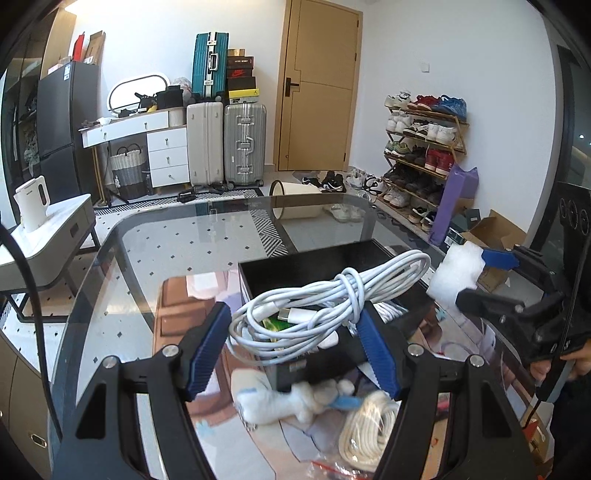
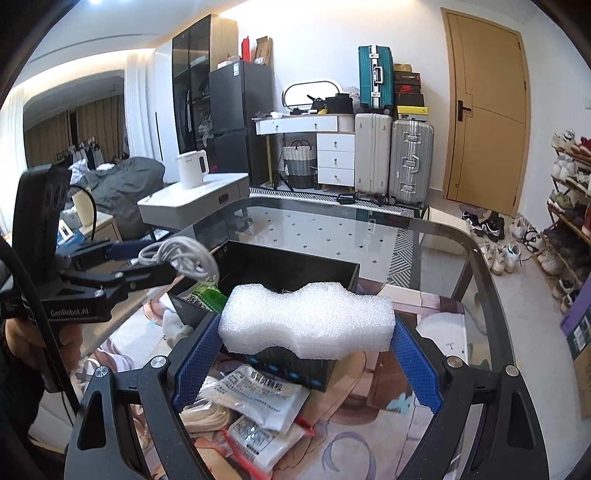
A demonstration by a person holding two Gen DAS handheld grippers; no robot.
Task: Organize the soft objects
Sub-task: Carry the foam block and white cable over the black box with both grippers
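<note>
Left tool [image 1: 295,328] grips one white cable bundle [image 1: 325,295], hiding the black box [image 1: 332,258] interior; right tool [image 2: 306,332] clamps one foam block [image 2: 306,317] over two sachets [image 2: 258,395], partly cut off.

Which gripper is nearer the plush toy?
Left. The left gripper, holding the cable, hangs just above the plush toy; the right gripper holds foam farther off.

White walls [image 1: 147,29], tan door [image 1: 317,85]
</note>
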